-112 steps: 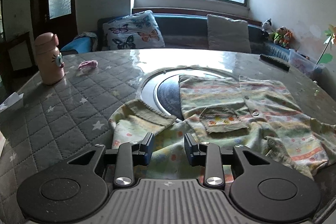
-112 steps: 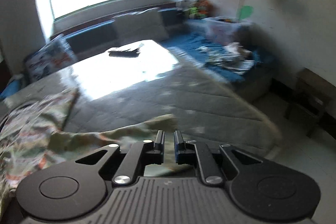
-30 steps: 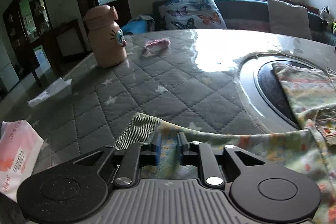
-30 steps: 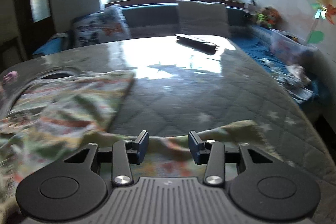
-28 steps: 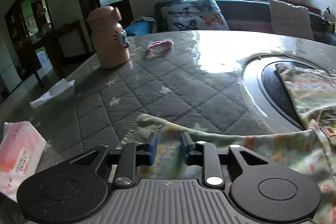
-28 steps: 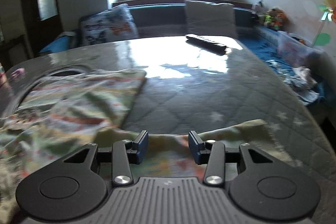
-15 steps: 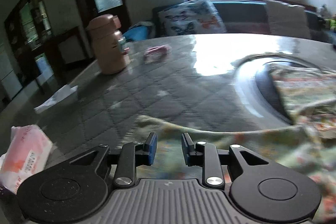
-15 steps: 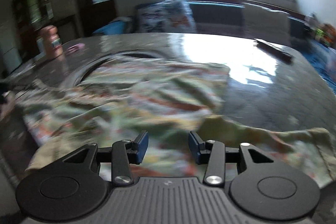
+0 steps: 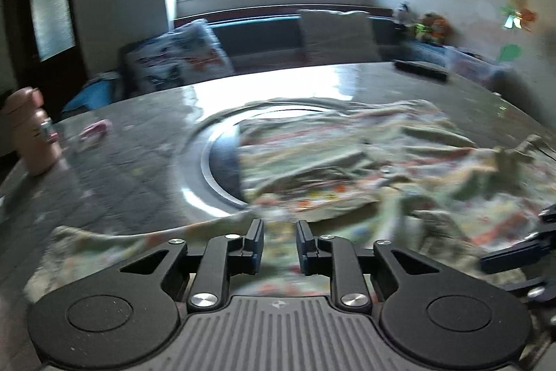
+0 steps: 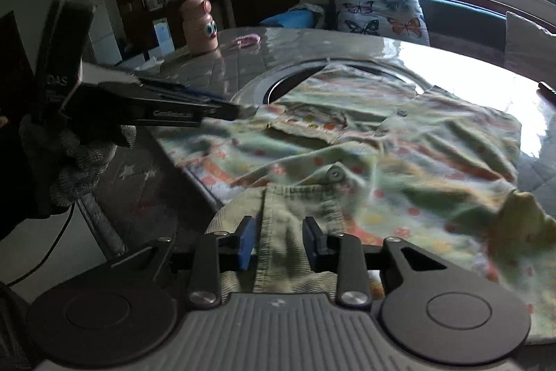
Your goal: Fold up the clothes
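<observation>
Left gripper (image 9: 278, 244) jaws closing, pale green floral cotton shirt (image 9: 365, 169) between them, not clamped. Shirt crumpled across grey quilted bench (image 10: 139, 190), long axis left-right, ahead of both. Right gripper (image 10: 278, 244) jaws closing round ribbed cuff, pads not pressing yet.

Grey quilted star-print table cover (image 10: 139, 183) under glossy film, round metal-rimmed recess (image 9: 208, 162) at centre. Peach cartoon-eyed bottle (image 10: 199, 25) upright near far-left edge, small pink item (image 10: 247, 40) just beside. Butterfly-print cushion (image 10: 380, 13) and plain pale cushion (image 9: 335, 33) on dark sofa. Black remote (image 9: 420, 70) at far-right table edge.
</observation>
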The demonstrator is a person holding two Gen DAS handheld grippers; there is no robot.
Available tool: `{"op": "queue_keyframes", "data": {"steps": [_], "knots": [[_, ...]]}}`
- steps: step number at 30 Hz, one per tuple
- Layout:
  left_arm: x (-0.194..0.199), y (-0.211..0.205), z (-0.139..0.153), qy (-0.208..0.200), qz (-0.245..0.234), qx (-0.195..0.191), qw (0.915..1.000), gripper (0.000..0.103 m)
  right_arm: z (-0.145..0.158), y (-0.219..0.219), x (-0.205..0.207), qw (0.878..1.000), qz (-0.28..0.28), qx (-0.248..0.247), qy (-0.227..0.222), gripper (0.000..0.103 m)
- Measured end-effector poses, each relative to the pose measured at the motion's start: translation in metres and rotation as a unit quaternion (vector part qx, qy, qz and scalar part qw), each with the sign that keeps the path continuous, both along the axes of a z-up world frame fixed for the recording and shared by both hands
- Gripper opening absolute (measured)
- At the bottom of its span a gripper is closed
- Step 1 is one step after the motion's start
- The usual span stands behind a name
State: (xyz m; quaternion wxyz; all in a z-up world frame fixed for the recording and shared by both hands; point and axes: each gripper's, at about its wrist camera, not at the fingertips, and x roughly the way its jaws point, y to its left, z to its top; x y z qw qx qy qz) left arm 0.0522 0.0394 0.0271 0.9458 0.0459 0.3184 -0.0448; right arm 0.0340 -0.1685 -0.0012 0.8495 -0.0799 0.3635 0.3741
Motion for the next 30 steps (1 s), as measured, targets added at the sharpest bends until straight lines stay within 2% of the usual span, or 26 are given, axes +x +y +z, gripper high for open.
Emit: {"op": "queue_keyframes", "data": {"steps": [5,9,19,22,30], "knots": [[0.003,-0.02,-0.007,0.01,-0.029,-0.006,0.9995,0.019,-0.003,0.002,-0.003,1.0,-0.003,-0.006,0.0,0.006],[0.001,-0.03,-0.012,0.016,-0.05,-0.009,0.9986,0.019,0.005,-0.009,-0.004,1.0,-0.015,0.011,-0.002,0.004],[-0.011,-0.054,-0.024,0.02,-0.118,-0.004,0.9928,0.019,0.036,-0.048,0.001,0.993,-0.063,0.095,0.015,0.004],[-0.014,-0.058,-0.026,0.02,-0.128,0.0,0.9915,0.017,0.035,-0.048,0.003,0.992,-0.068,0.101,0.019,0.004],[-0.025,-0.061,-0.027,0.011,-0.14,0.014,0.99,0.017,0.029,-0.033,0.003,0.995,-0.047,0.082,0.019,0.004]]}}
